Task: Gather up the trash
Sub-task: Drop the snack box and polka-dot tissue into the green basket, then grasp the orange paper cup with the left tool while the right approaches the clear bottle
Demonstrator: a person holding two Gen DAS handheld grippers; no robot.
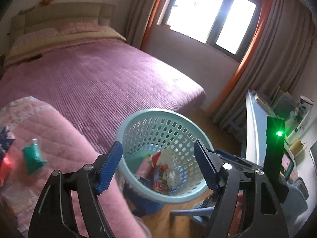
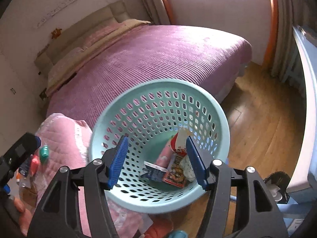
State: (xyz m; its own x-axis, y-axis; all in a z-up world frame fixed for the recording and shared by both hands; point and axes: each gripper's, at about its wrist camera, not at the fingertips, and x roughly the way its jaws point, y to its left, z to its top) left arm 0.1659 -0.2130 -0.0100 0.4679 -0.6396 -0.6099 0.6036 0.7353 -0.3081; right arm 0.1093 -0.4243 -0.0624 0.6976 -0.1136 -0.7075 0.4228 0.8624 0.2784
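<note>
Wrappers lay heaped in the bottom of a pale teal basket (image 2: 126,107), a perforated plastic tub that stood on the wood floor (image 2: 261,130) just beside the foot of the bed (image 2: 158,55). Among the trash I could make out a red and white packet (image 2: 179,144) leaning upright against the inner wall, a pink wrapper (image 2: 165,155) beside it, a dark blue sachet (image 2: 153,171) lying flat, and a red printed packet (image 2: 175,176) touching the blue one.

The right gripper (image 2: 155,161) hung over the basket's mouth with its blue-padded jaws spread wide and nothing between them. The left gripper (image 1: 157,165) was likewise parted and empty, held above the near rim of the same basket (image 1: 138,119), where the pile of wrappers (image 1: 164,170) showed between its fingers.

More litter remained outside. On the folded pink quilt (image 1: 59,138) left of the basket rested a green packet (image 1: 32,158), slightly blurred, with a red item (image 1: 6,164) and a dark blue one (image 1: 5,138) near it at the frame's edge. From the right-hand camera the same green packet (image 2: 44,154) sat on the quilt (image 2: 65,138) close beside a red piece (image 2: 34,163).

The bed wore a purple ribbed cover, and a bright window (image 1: 208,13) with grey curtains (image 1: 277,49) stood beyond it.
</note>
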